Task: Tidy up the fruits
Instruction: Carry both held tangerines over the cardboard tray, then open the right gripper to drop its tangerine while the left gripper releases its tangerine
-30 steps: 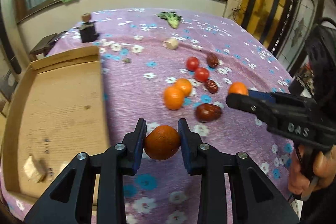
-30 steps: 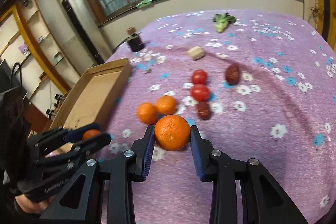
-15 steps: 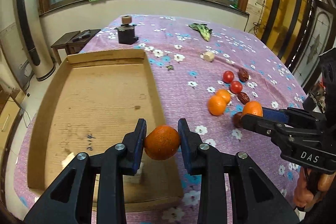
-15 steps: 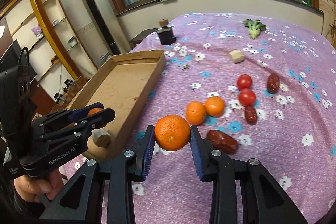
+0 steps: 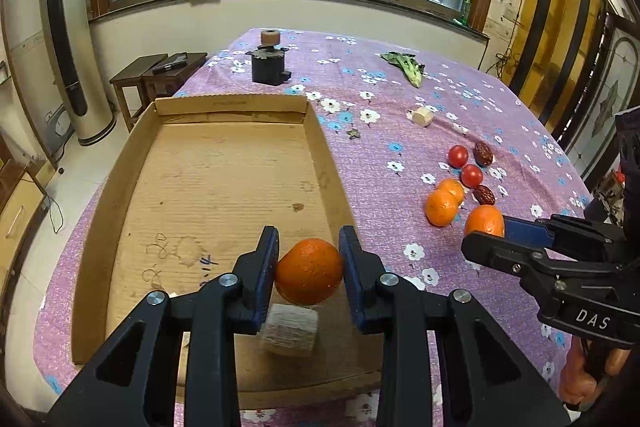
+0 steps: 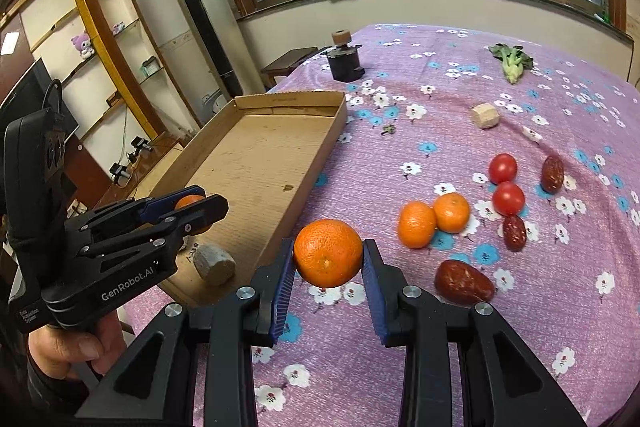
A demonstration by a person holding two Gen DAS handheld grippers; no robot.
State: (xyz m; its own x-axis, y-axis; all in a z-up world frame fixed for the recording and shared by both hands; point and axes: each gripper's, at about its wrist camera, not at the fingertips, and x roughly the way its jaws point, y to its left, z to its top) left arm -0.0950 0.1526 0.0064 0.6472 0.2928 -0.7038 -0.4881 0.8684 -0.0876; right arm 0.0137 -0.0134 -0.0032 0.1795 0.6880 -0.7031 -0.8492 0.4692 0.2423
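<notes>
The shallow brown cardboard tray (image 5: 120,187) lies at nine o'clock on the purple flowered surface (image 5: 380,147). The left tool (image 5: 309,269) grips a dark orange mandarin (image 5: 309,277) above the tray's near end. The right tool (image 6: 328,261) grips a bright round orange (image 6: 328,253) over the cloth, loose fruit at three o'clock.

The cardboard tray (image 5: 224,163) lies wide and bare under my left jaws, save a pale wooden block (image 5: 290,329) at its near end; its low right wall (image 6: 320,151) stands between my right jaws and that floor; right of the wall the table (image 6: 400,155) runs clear to two oranges (image 6: 434,221), tomatoes (image 6: 505,183) and dates (image 6: 464,283).
</notes>
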